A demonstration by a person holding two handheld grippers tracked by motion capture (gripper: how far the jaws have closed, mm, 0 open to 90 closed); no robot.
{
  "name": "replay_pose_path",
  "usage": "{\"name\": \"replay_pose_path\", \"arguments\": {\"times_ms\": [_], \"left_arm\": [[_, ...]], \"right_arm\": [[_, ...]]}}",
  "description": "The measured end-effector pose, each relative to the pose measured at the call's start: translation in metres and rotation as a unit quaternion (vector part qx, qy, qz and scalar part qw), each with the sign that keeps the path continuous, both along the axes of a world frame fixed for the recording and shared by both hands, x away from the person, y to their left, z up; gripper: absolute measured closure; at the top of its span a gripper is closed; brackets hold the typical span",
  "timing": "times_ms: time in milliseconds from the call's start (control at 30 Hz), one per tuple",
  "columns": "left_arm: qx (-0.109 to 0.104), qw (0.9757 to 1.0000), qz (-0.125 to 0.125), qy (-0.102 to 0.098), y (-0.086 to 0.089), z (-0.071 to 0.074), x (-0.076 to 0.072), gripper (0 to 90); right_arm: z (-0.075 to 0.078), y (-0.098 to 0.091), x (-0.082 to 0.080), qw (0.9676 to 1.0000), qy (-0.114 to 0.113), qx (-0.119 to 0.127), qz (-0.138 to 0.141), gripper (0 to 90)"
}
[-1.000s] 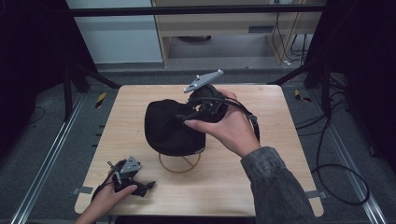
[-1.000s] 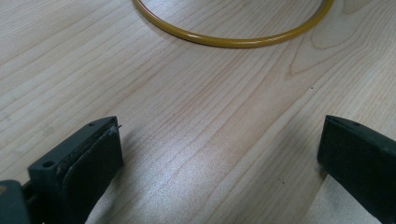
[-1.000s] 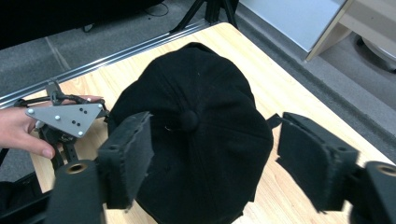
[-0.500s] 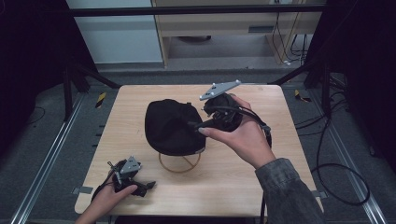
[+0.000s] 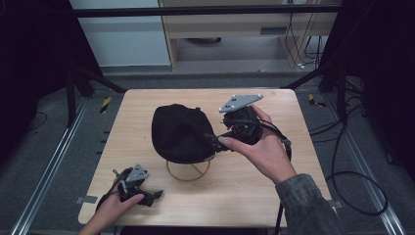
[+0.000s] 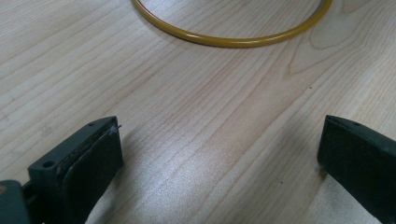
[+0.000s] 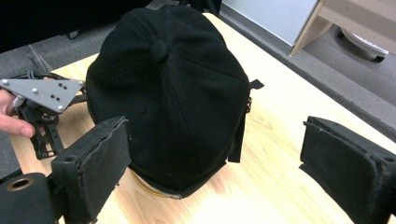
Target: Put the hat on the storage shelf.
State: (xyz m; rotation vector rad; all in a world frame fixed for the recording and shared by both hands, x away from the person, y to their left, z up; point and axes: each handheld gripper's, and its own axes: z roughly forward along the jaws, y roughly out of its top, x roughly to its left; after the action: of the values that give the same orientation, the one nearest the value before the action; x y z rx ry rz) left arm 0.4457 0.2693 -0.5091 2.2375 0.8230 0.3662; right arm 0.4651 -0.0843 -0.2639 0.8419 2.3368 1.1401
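Observation:
A black cap (image 5: 181,132) sits on a yellow wire ring stand (image 5: 172,174) at the middle of the wooden table (image 5: 254,196). A person's right hand holds my right gripper (image 5: 215,141) just right of the cap, jaws pointing at it. In the right gripper view the gripper (image 7: 215,135) is open, and the cap (image 7: 177,93) lies just ahead of the pads, apart from them. My left gripper (image 5: 149,195) rests at the table's front left corner. In its own view it (image 6: 222,135) is open over bare wood, with the yellow ring (image 6: 233,41) ahead.
The left gripper (image 7: 42,107) with its grey plate shows beyond the cap in the right gripper view. Cables (image 5: 342,161) trail off the table's right side. A wooden cabinet (image 5: 235,24) stands behind the table. Black frame posts flank the table.
My right gripper has drawn back from the cap's top to its right side, moving right and a little nearer the person. The left gripper has stayed put.

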Motion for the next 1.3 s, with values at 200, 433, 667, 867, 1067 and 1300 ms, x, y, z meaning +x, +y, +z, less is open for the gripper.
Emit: {"name": "replay_pose_path", "arguments": {"times_ms": [200,433,667,867,1067,1300], "left_arm": [[0.0,1.0,0.0,0.0,0.0,0.0,0.0,0.0],[0.0,1.0,0.0,-0.001,0.0,0.0,0.0,0.0],[-0.001,1.0,0.0,0.0,0.0,0.0,0.0,0.0],[0.0,1.0,0.0,0.001,0.0,0.0,0.0,0.0],[0.001,1.0,0.0,0.001,0.0,0.0,0.0,0.0],[0.001,1.0,0.0,0.001,0.0,0.0,-0.001,0.0]], "right_arm": [[-0.009,-0.009,-0.005,1.0,0.004,-0.008,-0.005,6.2],[-0.023,-0.023,-0.009,0.9998,0.006,-0.008,-0.018,5.9],[-0.032,-0.038,-0.012,0.9992,0.012,-0.006,-0.037,6.4],[-0.041,-0.048,-0.015,0.9987,0.009,-0.01,-0.049,6.9],[-0.053,-0.059,-0.018,0.9983,0.014,-0.007,-0.057,7.1],[-0.073,-0.073,-0.021,0.997,0.031,0.0,-0.07,7.7]]}}
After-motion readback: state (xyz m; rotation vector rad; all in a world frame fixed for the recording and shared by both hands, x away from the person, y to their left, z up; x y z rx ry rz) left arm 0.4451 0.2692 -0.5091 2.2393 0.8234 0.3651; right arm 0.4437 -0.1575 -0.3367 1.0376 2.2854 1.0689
